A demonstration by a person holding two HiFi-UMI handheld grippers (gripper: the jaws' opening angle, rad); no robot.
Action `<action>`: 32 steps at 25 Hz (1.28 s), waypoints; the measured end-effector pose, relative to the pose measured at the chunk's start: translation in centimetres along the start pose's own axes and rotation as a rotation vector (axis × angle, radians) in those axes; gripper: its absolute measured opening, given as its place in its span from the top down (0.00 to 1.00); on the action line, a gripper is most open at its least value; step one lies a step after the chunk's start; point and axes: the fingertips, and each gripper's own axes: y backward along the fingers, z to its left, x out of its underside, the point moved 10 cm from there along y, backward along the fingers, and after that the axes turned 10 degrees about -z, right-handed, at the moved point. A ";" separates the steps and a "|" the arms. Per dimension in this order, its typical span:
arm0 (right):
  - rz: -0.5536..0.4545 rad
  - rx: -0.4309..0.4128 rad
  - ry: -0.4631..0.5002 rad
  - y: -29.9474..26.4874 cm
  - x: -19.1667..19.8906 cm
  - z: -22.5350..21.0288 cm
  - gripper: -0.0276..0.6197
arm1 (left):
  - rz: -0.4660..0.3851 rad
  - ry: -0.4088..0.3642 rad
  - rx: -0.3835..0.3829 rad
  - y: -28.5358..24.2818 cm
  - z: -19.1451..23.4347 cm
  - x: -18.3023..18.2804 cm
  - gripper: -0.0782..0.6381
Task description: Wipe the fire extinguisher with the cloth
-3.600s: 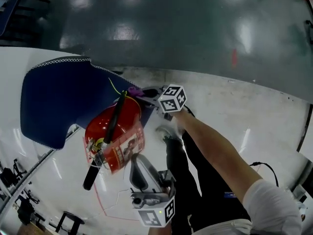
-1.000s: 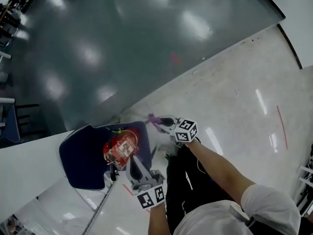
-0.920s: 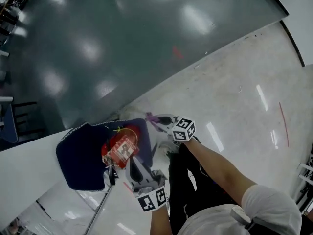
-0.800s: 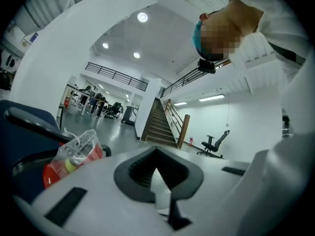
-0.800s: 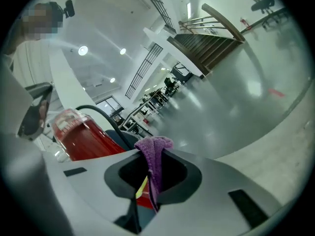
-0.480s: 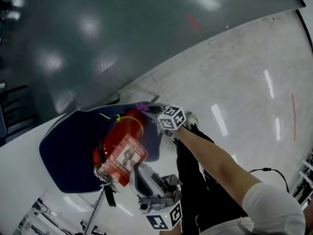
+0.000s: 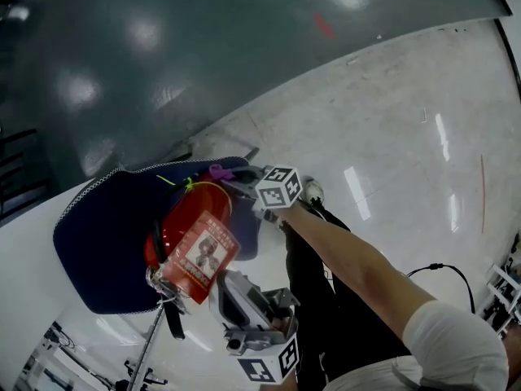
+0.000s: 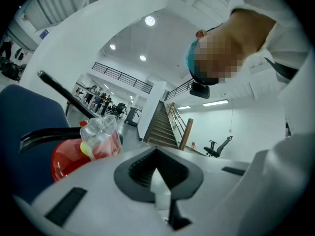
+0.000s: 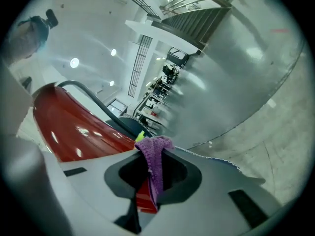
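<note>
Head view shows the right claw (image 7: 232, 177) clamped on the purple cloth (image 7: 217, 170) at the far end of the red fire extinguisher (image 7: 181, 222), which lies on a navy pad (image 7: 94, 235) near the surface's (image 7: 20, 251) edge, its long axis running back toward the closed, empty left claw (image 7: 228, 282).

Facing a staircase (image 8: 162, 127) straight beyond the jaws of the left gripper (image 8: 160, 183), taking in an office chair (image 8: 219, 146) to its right and round ceiling lights (image 8: 150, 20) glowing above. Catching lamp reflections on glossy grey floor (image 9: 246, 68) beyond the jaws of the right gripper (image 9: 152, 181).
</note>
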 end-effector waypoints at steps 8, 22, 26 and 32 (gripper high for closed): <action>-0.080 -0.145 0.046 4.5 -4.3 10.7 0.87 | -0.016 0.000 -0.021 1.8 -2.2 -4.2 0.88; -0.041 -0.232 0.129 7.7 -9.6 18.9 0.87 | -0.068 -0.027 -0.040 2.8 -4.1 -10.8 0.88; -0.001 -0.262 0.140 8.7 -9.6 20.4 0.87 | -0.064 -0.031 -0.048 3.9 -3.8 -12.0 0.88; 0.268 -0.413 0.269 10.7 -8.5 23.2 0.87 | -0.088 -0.064 -0.091 4.8 -2.8 -13.4 0.88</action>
